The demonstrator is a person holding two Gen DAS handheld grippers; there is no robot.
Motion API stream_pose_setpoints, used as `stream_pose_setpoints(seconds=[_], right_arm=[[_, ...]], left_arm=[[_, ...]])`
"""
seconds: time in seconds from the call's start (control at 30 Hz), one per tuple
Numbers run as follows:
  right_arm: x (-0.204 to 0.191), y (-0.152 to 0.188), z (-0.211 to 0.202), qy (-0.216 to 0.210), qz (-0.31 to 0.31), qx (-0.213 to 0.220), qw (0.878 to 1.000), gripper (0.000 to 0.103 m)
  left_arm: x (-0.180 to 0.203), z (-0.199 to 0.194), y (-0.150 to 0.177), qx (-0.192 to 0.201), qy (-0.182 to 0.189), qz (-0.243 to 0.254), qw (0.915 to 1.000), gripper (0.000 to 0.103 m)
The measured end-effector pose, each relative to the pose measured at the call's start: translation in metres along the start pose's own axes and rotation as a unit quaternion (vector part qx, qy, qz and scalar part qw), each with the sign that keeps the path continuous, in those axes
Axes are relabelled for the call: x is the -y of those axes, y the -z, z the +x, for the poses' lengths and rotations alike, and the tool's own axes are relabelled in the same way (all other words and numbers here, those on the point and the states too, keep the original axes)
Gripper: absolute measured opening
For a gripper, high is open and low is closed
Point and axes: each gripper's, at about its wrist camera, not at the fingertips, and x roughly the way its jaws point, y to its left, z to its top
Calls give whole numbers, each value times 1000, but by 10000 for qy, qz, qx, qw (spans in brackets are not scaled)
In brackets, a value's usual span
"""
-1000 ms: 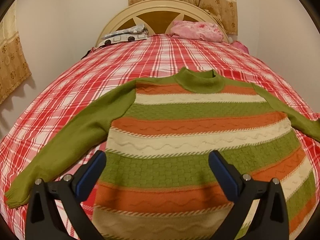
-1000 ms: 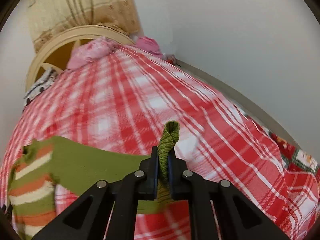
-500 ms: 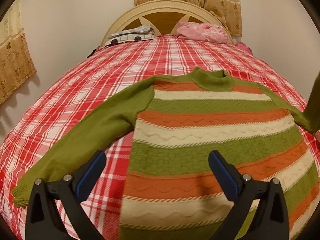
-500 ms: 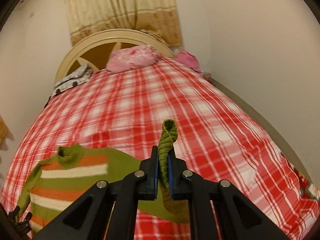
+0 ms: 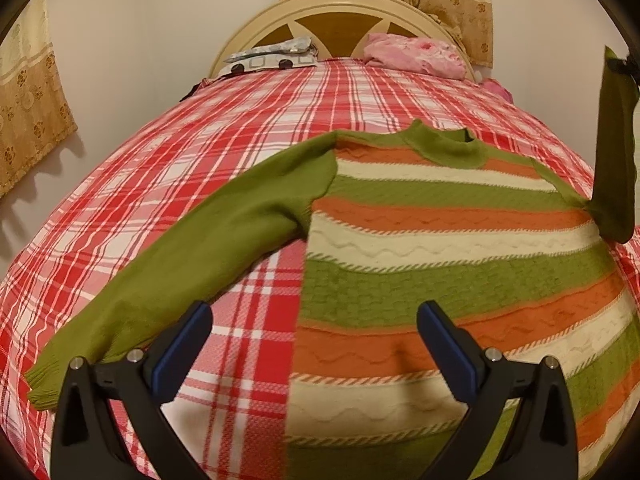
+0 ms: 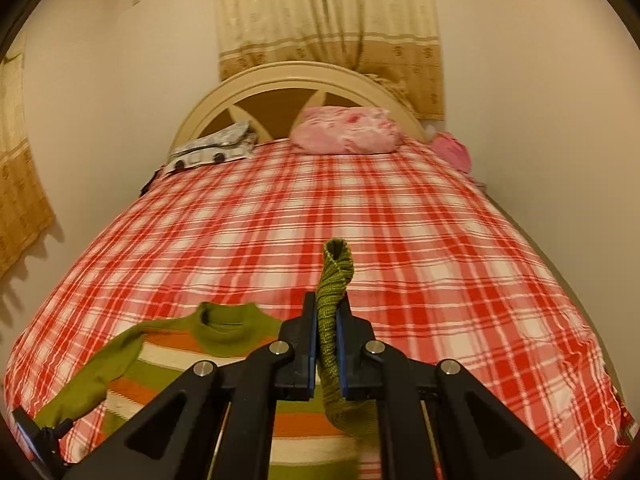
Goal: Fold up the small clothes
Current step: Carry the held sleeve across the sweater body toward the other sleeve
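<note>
The left gripper (image 5: 314, 344) hovers with its blue-padded fingers (image 5: 448, 344) spread wide and nothing between them, above the lower left part of a striped sweater (image 5: 452, 264). The sweater, banded in green, orange and cream, lies flat on the bed (image 5: 240, 152) near its foot edge, with the green collar (image 5: 448, 146) toward the headboard (image 6: 296, 80). Its left sleeve (image 5: 192, 256) stretches out flat across the red plaid sheet toward the bed's left edge. The right gripper (image 6: 327, 344) has its fingers (image 6: 309, 354) clamped tight on the cuff of the other sleeve (image 6: 332, 320), which is lifted off the bed and hangs steeply from the shoulder at the sweater's right side. Farther up the bed, by the headboard, sit a grey patterned bundle (image 6: 212, 148) and a pink pillow (image 6: 348, 130). Beige curtains (image 6: 328, 20) hang behind.
</note>
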Motion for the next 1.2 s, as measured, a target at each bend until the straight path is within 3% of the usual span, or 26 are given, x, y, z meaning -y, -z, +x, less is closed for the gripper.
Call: stream_pose_setpoints(seconds=[0.47, 0.77, 1.2], right_arm=[[-120, 22, 41, -722, -475, -359, 9956, 7], [-198, 60, 88, -1127, -517, -688, 9899, 7], [-247, 103, 144, -1192, -390, -1090, 9861, 7]], left_arm=[[-40, 4, 10, -57, -52, -259, 9996, 103], [-65, 6, 17, -116, -127, -427, 9989, 103], [-79, 15, 25, -242, -169, -585, 9979, 103]])
